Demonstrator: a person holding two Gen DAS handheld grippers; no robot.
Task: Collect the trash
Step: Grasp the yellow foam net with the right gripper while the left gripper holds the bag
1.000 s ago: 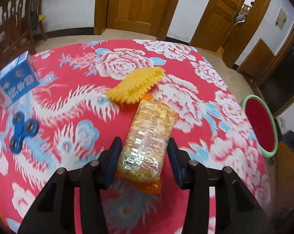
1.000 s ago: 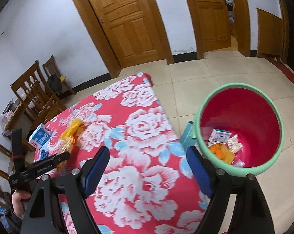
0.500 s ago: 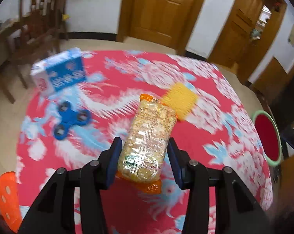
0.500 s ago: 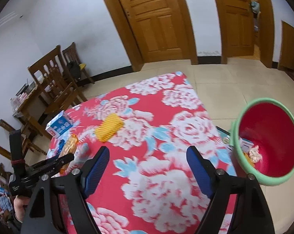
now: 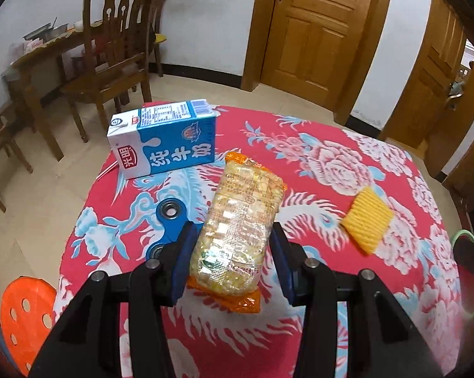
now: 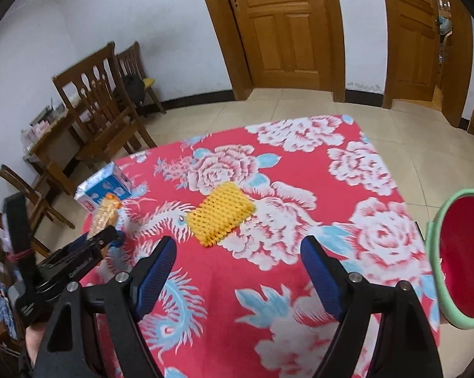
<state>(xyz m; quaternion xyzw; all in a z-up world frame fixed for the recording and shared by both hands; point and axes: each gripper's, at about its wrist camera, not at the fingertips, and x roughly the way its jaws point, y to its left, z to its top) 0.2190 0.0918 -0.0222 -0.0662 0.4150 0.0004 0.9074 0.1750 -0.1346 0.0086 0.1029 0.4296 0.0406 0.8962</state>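
A clear snack packet with orange ends sits between the blue pads of my left gripper, which is shut on it and holds it above the red floral tablecloth. A yellow foam net lies on the cloth just ahead of my right gripper, which hangs open and empty above it. In the left wrist view the same foam net lies off to the right. The green-rimmed red bin stands on the floor past the table's right edge. In the right wrist view my left gripper and its packet show at the far left.
A blue and white milk carton lies near the table's far left corner, with a blue fidget spinner in front of it. An orange stool stands off the left edge. Wooden chairs and doors lie beyond.
Both grippers swung left. The left one carried the packet over toward the carton and spinner. The right one left the bin and now hangs over the table with the foam net ahead.
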